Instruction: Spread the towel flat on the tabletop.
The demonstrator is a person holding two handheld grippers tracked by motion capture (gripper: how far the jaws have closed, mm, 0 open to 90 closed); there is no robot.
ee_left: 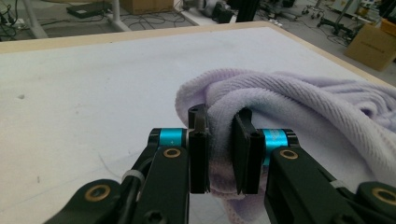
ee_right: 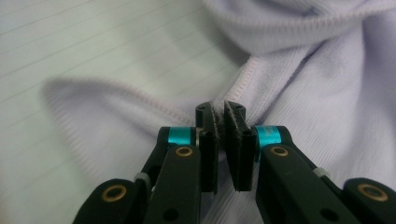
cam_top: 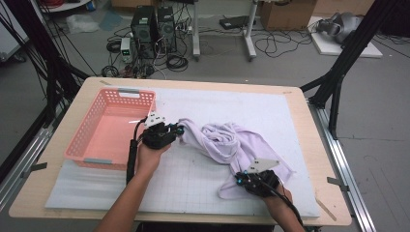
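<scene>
A crumpled lavender towel point(cam_top: 232, 140) lies on the white gridded mat point(cam_top: 193, 181) in the middle of the table. My left gripper point(cam_top: 180, 130) is at the towel's left end, beside the basket. In the left gripper view, that gripper point(ee_left: 220, 114) is shut on a thick fold of the towel point(ee_left: 299, 102). My right gripper point(cam_top: 238, 178) is at the towel's near right corner. The right gripper view shows it point(ee_right: 220, 108) pinching the stitched hem of the towel point(ee_right: 317, 84), with the pads pressed on the cloth.
A pink plastic basket point(cam_top: 86, 123) stands on the left of the table, just left of my left hand. Bare white mat lies beyond the towel. The wooden table edge point(cam_top: 333, 198) runs close to my right hand. Cables and computer towers sit on the floor beyond.
</scene>
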